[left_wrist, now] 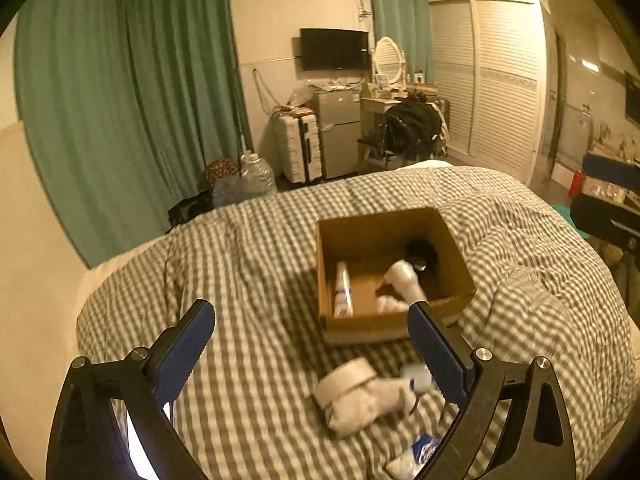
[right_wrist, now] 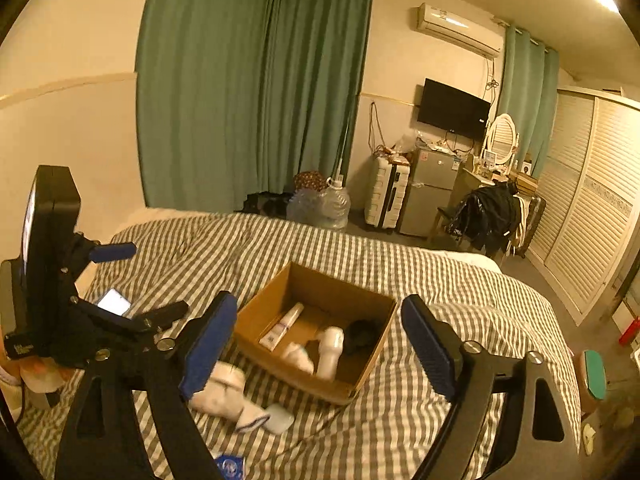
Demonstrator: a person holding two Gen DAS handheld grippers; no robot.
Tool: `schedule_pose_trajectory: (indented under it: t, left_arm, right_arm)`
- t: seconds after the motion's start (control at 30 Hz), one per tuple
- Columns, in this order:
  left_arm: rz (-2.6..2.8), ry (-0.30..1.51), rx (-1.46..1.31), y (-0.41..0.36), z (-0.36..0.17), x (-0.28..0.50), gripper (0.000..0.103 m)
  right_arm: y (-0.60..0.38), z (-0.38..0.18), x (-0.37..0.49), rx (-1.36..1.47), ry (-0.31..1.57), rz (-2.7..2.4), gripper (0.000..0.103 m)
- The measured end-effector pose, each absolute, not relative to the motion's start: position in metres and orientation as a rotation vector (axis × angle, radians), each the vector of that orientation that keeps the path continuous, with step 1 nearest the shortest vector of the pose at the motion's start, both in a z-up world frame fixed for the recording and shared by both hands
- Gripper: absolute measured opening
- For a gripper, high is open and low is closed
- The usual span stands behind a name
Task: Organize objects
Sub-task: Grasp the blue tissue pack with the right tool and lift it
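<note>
Over the checked bed both grippers, left gripper and right gripper, hang spread and empty; the rolled white socks lie just short of the cardboard box, so come down squarely and pinch mid-bundle.

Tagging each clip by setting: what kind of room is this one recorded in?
A lived-in bedroom, it seems. The work surface is a bed with a checked duvet; a louvred wardrobe lines the right wall, and a vanity mirror stands by a wall-mounted TV. The cardboard box being filled sits on the duvet.
</note>
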State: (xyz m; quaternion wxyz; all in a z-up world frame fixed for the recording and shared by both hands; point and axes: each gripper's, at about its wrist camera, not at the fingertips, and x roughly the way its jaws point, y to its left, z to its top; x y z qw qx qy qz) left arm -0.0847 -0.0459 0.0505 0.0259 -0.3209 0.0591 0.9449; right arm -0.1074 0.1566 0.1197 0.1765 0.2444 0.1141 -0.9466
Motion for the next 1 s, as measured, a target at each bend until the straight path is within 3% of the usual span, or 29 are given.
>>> schedule_pose_trajectory:
  t: [0.23, 0.4, 0.67, 1.0]
  left_arm:
    - [2.951, 0.099, -1.098, -0.057, -0.004, -0.044, 0.1]
    - [2.939, 0.066, -1.211, -0.057, -0.054, -0.03, 0.1]
    - [2.883, 0.191, -1.301, -0.049, -0.095, -0.021, 0.1]
    - [2.852, 0.189, -1.384, -0.05, -0.112, -0.035, 0.1]
  right_arm:
    - [0.149, 0.061, -0.088, 0.826, 0.329, -2.624, 0.087]
    - [0.142, -0.01, -0.088, 1.0, 0.317, -2.549, 0.087]
    - [0.123, -0.121, -0.087, 1.288, 0.328, -2.363, 0.087]
    - [0.098, -0.168, -0.086, 1.406, 0.375, -2.119, 0.087]
